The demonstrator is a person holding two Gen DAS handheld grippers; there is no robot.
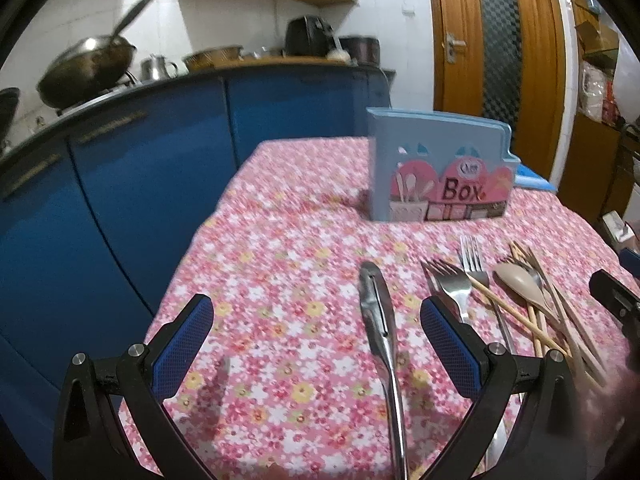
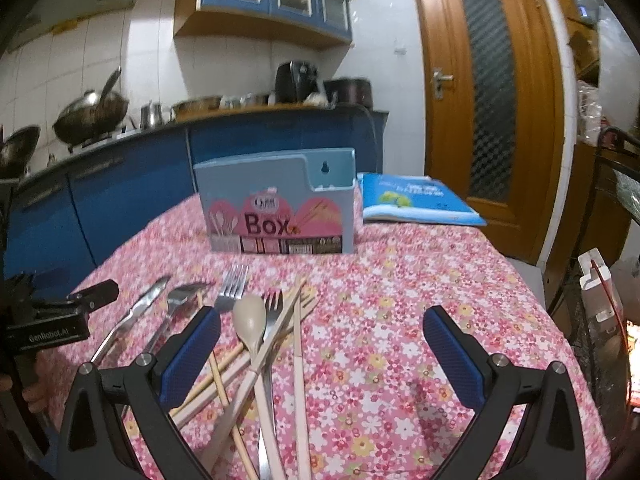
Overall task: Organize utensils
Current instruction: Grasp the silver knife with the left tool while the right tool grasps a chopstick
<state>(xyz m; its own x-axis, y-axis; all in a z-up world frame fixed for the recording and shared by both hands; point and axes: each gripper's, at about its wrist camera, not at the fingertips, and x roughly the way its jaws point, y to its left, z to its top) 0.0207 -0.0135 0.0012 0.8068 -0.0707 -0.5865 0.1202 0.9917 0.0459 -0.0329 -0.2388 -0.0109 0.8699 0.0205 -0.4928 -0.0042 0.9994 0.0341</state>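
Both tongs, the left tongs (image 1: 316, 344) and the right tongs (image 2: 322, 354), had black angular arms, silver round screws and blue textured pads (image 2: 191, 356); the left body read "GenRobot.AI".

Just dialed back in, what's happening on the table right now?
Nothing is picked up yet. Both grippers are open above the floral tablecloth. The left gripper has the metal peeler between its fingers, ungrasped. The right gripper hangs over the loose pile of forks, beige spoon and chopsticks. The blue utensil box stands upright behind them.
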